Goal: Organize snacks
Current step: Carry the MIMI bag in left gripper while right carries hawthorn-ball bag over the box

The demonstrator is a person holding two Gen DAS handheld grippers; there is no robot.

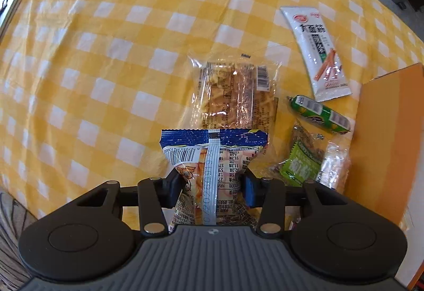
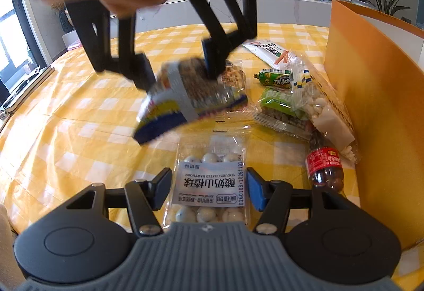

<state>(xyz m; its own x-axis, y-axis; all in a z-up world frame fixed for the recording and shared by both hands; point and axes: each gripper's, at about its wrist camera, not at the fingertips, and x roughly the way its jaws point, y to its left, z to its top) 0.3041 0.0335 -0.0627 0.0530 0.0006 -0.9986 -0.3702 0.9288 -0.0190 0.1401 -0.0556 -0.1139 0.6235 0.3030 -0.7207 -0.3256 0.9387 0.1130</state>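
Snack packet (image 1: 212, 158) clenched in left tool (image 1: 212, 186), blurred; right tool (image 2: 209, 189) released around yogurt-ball pack (image 2: 210, 185).

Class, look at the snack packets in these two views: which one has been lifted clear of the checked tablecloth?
The blue-edged packet, pinched in the left gripper. The others lie on the cloth.
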